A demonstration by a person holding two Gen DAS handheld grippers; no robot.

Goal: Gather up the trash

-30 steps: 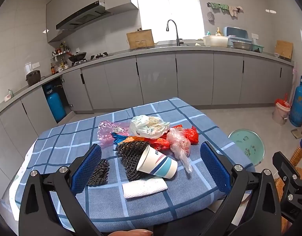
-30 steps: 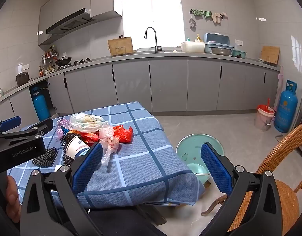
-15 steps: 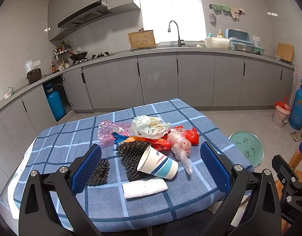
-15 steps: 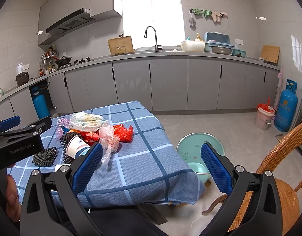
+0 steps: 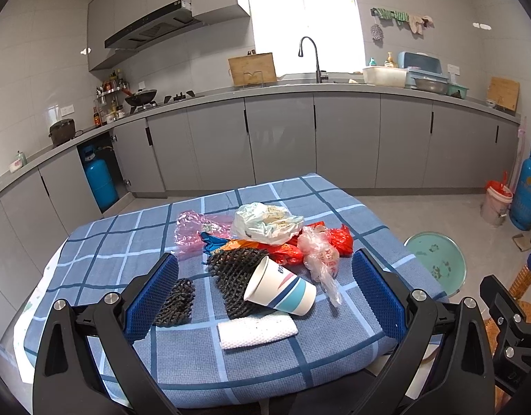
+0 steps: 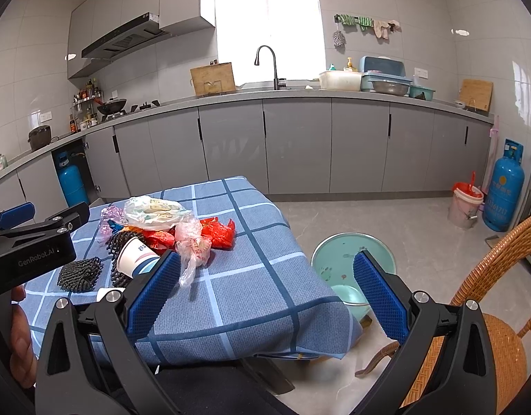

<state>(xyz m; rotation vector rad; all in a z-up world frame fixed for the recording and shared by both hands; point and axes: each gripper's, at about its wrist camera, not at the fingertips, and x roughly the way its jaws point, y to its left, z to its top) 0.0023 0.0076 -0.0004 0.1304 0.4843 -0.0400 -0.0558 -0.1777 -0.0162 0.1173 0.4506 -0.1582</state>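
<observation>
Two grippers, the left gripper (image 5: pixel 265 292) and the right gripper (image 6: pixel 265 295), were spread wide and held nothing. Trash sat piled on the table (image 5: pixel 203 356): a cup (image 5: pixel 282 290) on its side, bags (image 5: pixel 265 223), black nets (image 5: pixel 231 273) and a white pad (image 5: pixel 257 330).

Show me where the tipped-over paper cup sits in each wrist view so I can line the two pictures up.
Left wrist: the paper cup lies on its side near centre, between the open left gripper fingers, mouth toward the black mesh.
Right wrist: the paper cup is at lower left, partly hidden behind the open right gripper left finger.
Shared landmark: the clear plastic bag just right of the cup.
</observation>
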